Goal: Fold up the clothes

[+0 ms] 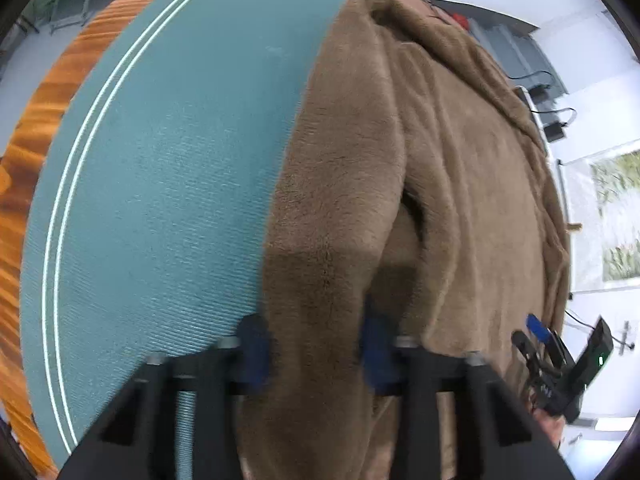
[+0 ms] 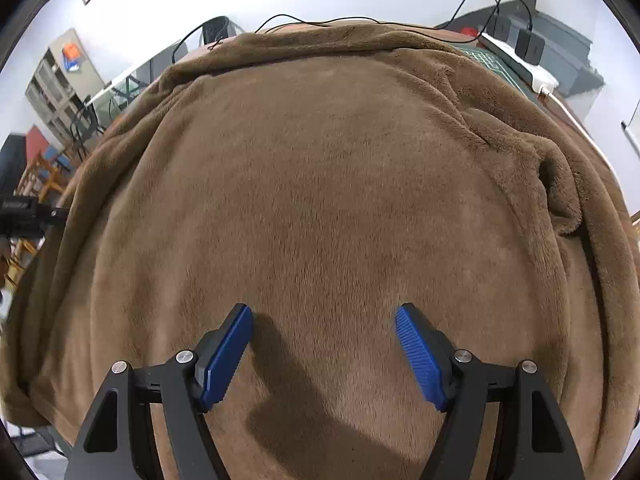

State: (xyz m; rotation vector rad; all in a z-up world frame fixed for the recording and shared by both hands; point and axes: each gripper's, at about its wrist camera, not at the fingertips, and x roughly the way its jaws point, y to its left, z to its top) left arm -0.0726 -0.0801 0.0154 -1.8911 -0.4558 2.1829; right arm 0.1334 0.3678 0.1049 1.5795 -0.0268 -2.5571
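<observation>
A brown fleece garment (image 1: 440,168) lies spread over a teal mat (image 1: 160,168) on the table. In the left wrist view a raised fold along its left edge runs between the blue pads (image 1: 256,344), and my left gripper (image 1: 316,346) is shut on that fold. In the right wrist view the garment (image 2: 320,180) fills nearly the whole frame, with a sleeve opening (image 2: 560,184) at the right. My right gripper (image 2: 324,332) hangs open just above the flat fleece, nothing pinched between its pads. It also shows small at the garment's right edge as the right gripper (image 1: 534,334).
A wooden table edge (image 1: 36,140) borders the mat on the left. A white power strip (image 2: 520,60) with black chargers and cables lies at the table's far right. Shelves and chairs (image 2: 52,92) stand beyond the left side.
</observation>
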